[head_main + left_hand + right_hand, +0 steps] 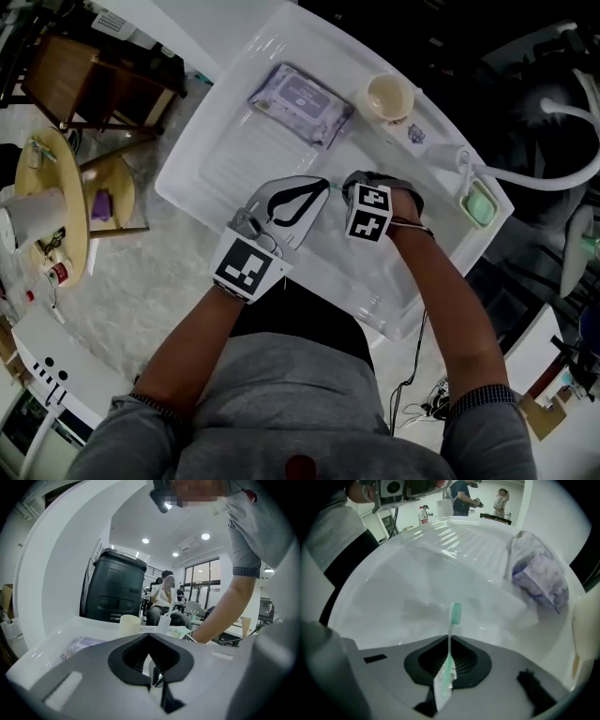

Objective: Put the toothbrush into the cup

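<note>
The white basin (216,169) is taking up most of the tabletop and is carrying a wipes pack (300,101) and the cup (387,97) on its far rim. The right claw (449,641) is clamping the toothbrush (455,613) by its handle, leaving the bristle end projecting free over the basin floor, probably so the brush can go into the cup unobstructed. The cup is standing well apart from the brush. The left claw (149,635) is sitting drawn together just beside the brush, gripping nothing evident.

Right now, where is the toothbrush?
Right gripper view: the toothbrush is clamped in the right gripper, bristles out over the white tray, left of the purple pack.
</note>
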Demonstrator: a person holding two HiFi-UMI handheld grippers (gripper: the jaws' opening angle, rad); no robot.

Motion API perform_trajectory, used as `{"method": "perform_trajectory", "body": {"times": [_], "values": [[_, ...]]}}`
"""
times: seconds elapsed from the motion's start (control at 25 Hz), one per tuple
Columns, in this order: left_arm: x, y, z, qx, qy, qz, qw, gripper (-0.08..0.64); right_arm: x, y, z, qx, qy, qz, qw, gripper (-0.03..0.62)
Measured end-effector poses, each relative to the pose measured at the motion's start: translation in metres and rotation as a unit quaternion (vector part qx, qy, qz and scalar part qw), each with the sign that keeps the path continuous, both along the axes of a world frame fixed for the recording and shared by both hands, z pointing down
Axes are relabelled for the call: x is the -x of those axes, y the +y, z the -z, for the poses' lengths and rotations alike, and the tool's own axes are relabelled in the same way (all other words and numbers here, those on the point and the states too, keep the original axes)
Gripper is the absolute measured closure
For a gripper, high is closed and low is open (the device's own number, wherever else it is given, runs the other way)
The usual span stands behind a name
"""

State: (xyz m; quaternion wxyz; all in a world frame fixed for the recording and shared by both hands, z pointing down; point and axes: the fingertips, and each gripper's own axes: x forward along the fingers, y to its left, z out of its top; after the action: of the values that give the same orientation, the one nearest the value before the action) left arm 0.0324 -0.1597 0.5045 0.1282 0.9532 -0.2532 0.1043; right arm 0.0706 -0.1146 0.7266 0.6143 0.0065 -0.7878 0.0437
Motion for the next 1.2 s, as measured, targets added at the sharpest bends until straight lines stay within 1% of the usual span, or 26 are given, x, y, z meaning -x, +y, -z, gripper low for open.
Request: {"method": "perform_trajectory", "body": {"times": [0.2,0.48,0.64,0.72,0.84,0.96,1.08,1.2], "values": [[0.004,0.009,0.023,-0.023,-0.006,-0.019,0.9996,0.552,0.001,0.007,0.033,-0.006,0.001,-0.02,1.0,0.565],[0.005,0.018,0.05,-0.039,-0.007,-0.044,0.9983,0.552,-0.001,0.013,0.087,-0.023,-0.002,-0.06,0.998,0.565],[0.004,0.021,0.064,-0.051,-0.007,-0.058,0.997,0.552,-0.004,0.015,0.125,-0.036,-0.012,-0.093,0.995,0.565],[0.004,0.024,0.069,-0.053,-0.007,-0.063,0.9966,0.552,-0.005,0.016,0.144,-0.045,-0.025,-0.114,0.992,0.565],[0.005,0.025,0.074,-0.055,-0.007,-0.067,0.9962,0.552,-0.002,0.016,0.169,-0.061,-0.054,-0.148,0.986,0.565],[0.005,0.023,0.079,-0.058,-0.005,-0.07,0.9959,0.552,0.0,0.012,0.191,-0.082,-0.085,-0.183,0.976,0.565],[0.003,0.021,0.086,-0.061,-0.003,-0.074,0.9954,0.552,-0.001,0.006,0.213,-0.11,-0.113,-0.214,0.964,0.565],[0.002,0.021,0.092,-0.064,0.0,-0.077,0.9949,0.552,-0.001,-0.001,0.236,-0.135,-0.146,-0.247,0.948,0.565]]}}
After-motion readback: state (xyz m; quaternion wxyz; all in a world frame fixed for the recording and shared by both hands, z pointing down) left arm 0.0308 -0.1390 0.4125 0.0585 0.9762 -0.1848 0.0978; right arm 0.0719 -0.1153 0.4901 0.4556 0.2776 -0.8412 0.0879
